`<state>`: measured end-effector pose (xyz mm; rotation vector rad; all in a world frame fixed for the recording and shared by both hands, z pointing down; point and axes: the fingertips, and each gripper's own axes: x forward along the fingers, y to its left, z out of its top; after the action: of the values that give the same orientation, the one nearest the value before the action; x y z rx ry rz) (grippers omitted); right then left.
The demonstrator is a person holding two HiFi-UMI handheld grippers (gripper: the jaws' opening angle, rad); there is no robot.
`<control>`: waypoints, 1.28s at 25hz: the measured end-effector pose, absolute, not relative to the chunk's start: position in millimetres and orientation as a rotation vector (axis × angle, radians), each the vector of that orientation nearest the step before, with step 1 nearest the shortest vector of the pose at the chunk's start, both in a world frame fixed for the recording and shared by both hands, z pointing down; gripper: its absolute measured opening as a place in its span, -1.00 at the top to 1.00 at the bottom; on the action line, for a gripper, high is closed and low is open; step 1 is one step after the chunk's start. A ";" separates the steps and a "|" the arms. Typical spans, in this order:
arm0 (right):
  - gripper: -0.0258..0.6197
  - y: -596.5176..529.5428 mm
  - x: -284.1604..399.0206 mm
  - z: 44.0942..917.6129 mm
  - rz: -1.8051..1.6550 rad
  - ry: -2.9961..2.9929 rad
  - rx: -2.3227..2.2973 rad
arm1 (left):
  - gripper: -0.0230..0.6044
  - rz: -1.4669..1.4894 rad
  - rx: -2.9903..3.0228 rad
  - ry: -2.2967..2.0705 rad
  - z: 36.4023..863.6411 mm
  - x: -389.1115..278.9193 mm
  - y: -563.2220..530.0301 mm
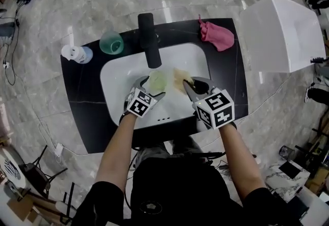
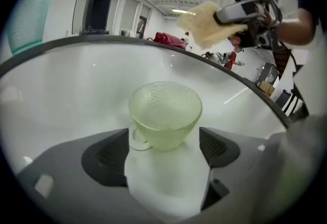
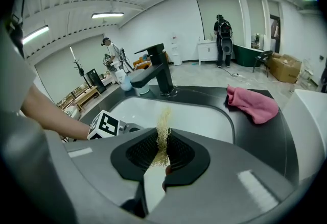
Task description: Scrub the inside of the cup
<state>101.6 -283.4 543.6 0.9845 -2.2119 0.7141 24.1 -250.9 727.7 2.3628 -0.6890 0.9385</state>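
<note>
The left gripper (image 2: 166, 152) has its jaws spread wide with nothing pressed between them. The green glass cup (image 2: 164, 113) stands upright on the sink (image 2: 76, 80) floor just ahead of their tips, probably lined up to be steadied. To the right, the right gripper (image 3: 162, 155) is clamped on a yellow scrub pad (image 3: 163, 123) above the basin, apparently ready to work inside the cup.

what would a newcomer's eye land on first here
A pale green glass cup sits in the white sink, between the left gripper's open jaws, not gripped. The right gripper hangs over the sink, shut on a yellow scrubber. A pink cloth lies on the black counter, right of the tap.
</note>
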 end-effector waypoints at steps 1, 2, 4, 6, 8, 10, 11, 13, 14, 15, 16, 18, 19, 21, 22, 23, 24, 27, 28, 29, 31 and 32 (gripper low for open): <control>0.79 -283.4 100.8 546.9 0.719 -2.207 0.981 | -0.38 0.925 2.359 -0.692 731.5 24.9 -253.2; 0.79 -282.9 100.8 550.0 0.723 -2.201 0.976 | -0.38 0.910 2.358 -0.694 734.3 26.3 -255.0; 0.79 -281.4 102.2 554.4 0.730 -2.186 0.971 | -0.38 0.886 2.365 -0.694 737.6 30.8 -257.0; 0.79 -280.2 103.3 556.9 0.737 -2.175 0.971 | -0.37 0.877 2.384 -0.699 739.1 34.4 -258.9; 0.79 -279.1 103.2 559.0 0.738 -2.169 0.967 | -0.20 0.874 2.414 -0.710 739.8 36.7 -262.1; 0.79 -277.7 102.4 560.7 0.734 -2.166 0.954 | -0.17 0.870 2.429 -0.712 739.7 38.6 -263.6; 0.79 -276.4 102.3 561.1 0.733 -2.164 0.948 | -0.17 0.872 2.428 -0.708 739.4 39.4 -262.5; 0.79 -274.8 102.7 560.8 0.727 -2.164 0.940 | -0.16 0.876 2.428 -0.701 737.9 40.7 -260.5; 0.79 -274.4 102.8 560.2 0.722 -2.166 0.937 | -0.16 0.879 2.431 -0.697 736.6 41.3 -259.7; 0.79 -273.9 102.5 559.6 0.716 -2.167 0.933 | -0.16 0.884 2.435 -0.692 735.0 41.8 -258.7; 0.79 -273.3 101.9 559.1 0.710 -2.170 0.929 | -0.16 0.893 2.439 -0.685 733.1 42.0 -257.0; 0.79 -270.8 99.0 559.4 0.695 -2.175 0.909 | -0.15 0.910 2.442 -0.666 727.7 41.5 -251.7; 0.79 -269.0 97.5 560.1 0.689 -2.177 0.895 | -0.15 0.916 2.445 -0.657 723.7 41.3 -249.0; 0.79 -265.6 95.2 561.0 0.678 -2.180 0.868 | -0.15 0.929 2.462 -0.644 713.6 41.7 -244.3; 0.79 -264.6 94.7 560.9 0.674 -2.182 0.858 | -0.15 0.931 2.475 -0.638 707.8 42.6 -242.3; 0.79 -264.1 94.9 560.5 0.669 -2.185 0.852 | -0.15 0.929 2.489 -0.633 701.9 43.8 -240.4; 0.79 -264.3 95.8 559.7 0.663 -2.188 0.849 | -0.15 0.922 2.504 -0.629 696.3 45.1 -238.5; 0.79 -270.0 101.8 554.5 0.649 -2.197 0.864 | -0.15 0.893 2.553 -0.618 679.4 48.1 -232.5; 0.79 -271.5 103.3 552.3 0.649 -2.200 0.862 | -0.15 0.886 2.568 -0.618 673.1 48.3 -230.6; 0.79 -271.8 103.5 550.5 0.646 -2.203 0.844 | -0.15 0.883 2.583 -0.619 666.8 48.3 -229.2; 0.79 -267.3 99.9 548.3 0.629 -2.207 0.758 | -0.15 0.880 2.616 -0.627 654.2 48.4 -228.5; 0.79 -263.2 96.8 547.9 0.618 -2.208 0.703 | -0.15 0.880 2.631 -0.633 647.8 48.8 -228.2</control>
<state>96.8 -263.2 547.9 0.7026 -2.2083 0.6180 48.8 -228.2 647.8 2.6313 -0.6327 0.8798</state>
